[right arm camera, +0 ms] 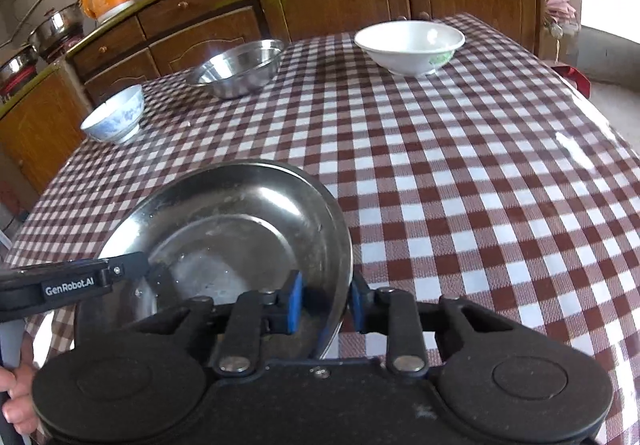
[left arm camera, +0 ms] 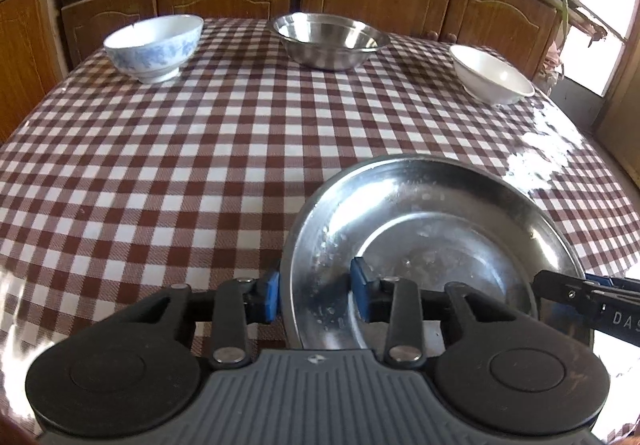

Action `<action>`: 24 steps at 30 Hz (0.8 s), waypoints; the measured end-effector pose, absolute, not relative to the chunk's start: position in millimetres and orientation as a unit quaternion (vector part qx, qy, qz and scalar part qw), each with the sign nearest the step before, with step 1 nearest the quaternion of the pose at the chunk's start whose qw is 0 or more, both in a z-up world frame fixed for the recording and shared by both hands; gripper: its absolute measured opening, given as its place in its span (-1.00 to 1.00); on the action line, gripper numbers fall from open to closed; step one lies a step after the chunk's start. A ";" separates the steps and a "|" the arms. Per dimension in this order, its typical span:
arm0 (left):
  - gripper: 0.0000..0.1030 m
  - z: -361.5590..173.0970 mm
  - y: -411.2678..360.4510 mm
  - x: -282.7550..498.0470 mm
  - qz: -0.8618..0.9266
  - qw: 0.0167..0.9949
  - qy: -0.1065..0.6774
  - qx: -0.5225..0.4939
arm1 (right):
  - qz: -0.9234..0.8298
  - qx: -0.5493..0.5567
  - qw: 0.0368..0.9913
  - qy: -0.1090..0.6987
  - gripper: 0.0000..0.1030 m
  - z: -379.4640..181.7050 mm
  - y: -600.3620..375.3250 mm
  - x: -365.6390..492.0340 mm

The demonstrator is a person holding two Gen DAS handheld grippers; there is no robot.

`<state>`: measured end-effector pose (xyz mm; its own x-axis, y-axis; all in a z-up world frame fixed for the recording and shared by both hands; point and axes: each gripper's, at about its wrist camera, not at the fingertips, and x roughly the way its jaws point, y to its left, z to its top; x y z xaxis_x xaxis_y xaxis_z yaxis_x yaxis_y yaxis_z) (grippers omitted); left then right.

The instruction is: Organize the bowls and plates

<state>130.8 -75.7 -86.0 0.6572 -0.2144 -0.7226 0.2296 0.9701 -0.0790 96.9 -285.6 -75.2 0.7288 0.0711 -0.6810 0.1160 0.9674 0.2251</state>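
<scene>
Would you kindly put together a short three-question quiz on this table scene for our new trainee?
1. True or false: both grippers straddle the rim of the round stainless-steel plate.
2. How many bowls stand at the far side of the brown-and-white checked tablecloth?
3. Which bowl stands between the other two: A) blue-patterned white porcelain bowl, B) wide stainless-steel bowl, C) plain white bowl?

Key
1. True: the left gripper brackets the plate's left rim and the right gripper its right rim; neither jaw pair is visibly closed on it.
2. Three.
3. B.
</scene>
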 end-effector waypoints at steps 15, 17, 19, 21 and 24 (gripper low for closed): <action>-0.29 -57.3 -58.7 154.4 -0.102 0.924 0.369 -0.004 | 0.002 0.103 0.935 0.340 -0.38 -42.5 -266.2 130.1; -0.29 -57.0 -56.7 160.3 -0.097 0.925 0.367 -0.004 | 0.004 0.100 0.936 0.337 -0.38 -41.4 -261.6 137.7; -0.28 -59.2 -54.6 167.0 -0.092 0.925 0.368 -0.004 | 0.006 0.096 0.936 0.338 -0.38 -42.1 -258.3 147.2; -0.28 -62.6 -53.2 173.7 -0.089 0.924 0.372 -0.004 | 0.007 0.093 0.936 0.339 -0.38 -44.3 -255.8 155.7; -0.28 -67.3 -51.7 183.1 -0.085 0.924 0.374 -0.003 | 0.007 0.089 0.936 0.340 -0.38 -48.4 -252.9 167.8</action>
<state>183.1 -51.7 -67.3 0.7064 -0.1599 -0.6896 0.1552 0.9854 -0.0695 167.8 -252.9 -48.4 0.7692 0.0739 -0.6348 0.0465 0.9842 0.1709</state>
